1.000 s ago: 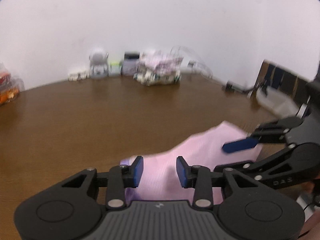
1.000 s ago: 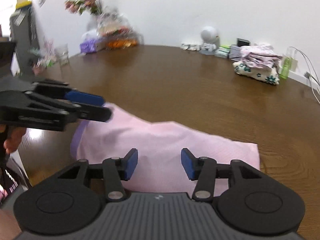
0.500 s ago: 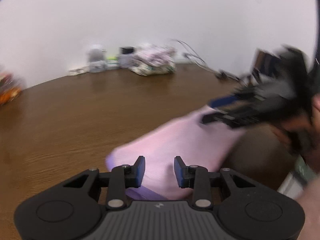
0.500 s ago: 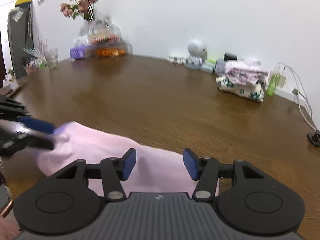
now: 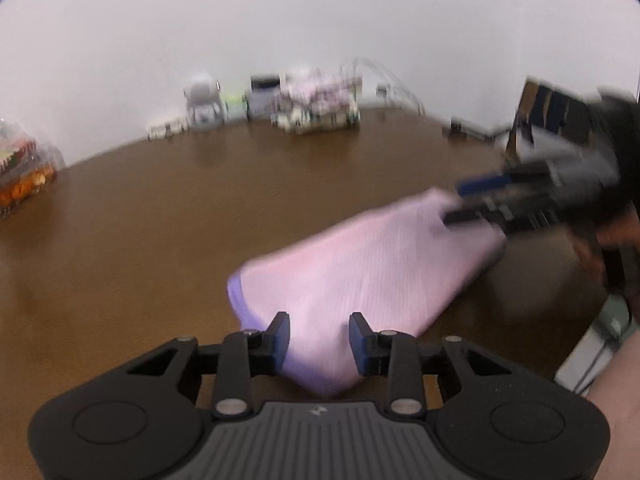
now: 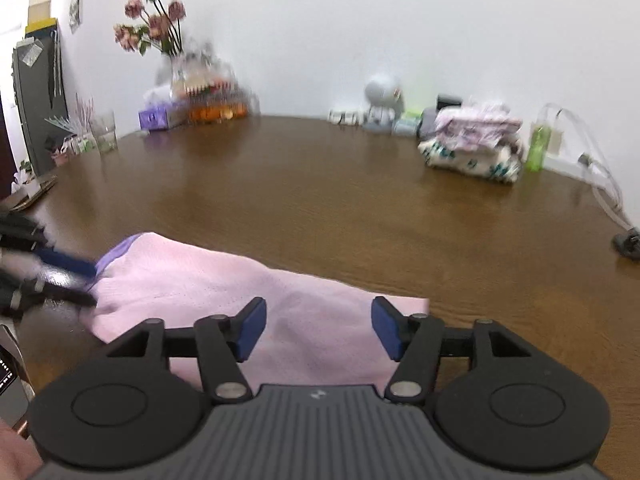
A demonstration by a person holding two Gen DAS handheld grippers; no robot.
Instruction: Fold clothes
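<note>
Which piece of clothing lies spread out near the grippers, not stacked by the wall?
The pink garment, lying loose at the table's near edge. The others sit folded in a stack at the far side.

You're working at a brown wooden table (image 6: 340, 200), plain white wall (image 6: 360, 20) running behind, flowers (image 6: 152, 20) sitting at 11 o'clock.

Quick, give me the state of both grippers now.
Left gripper: open, pink garment between its jaws, not clamped.
Right gripper: open wide over the garment, holding nothing.
</note>
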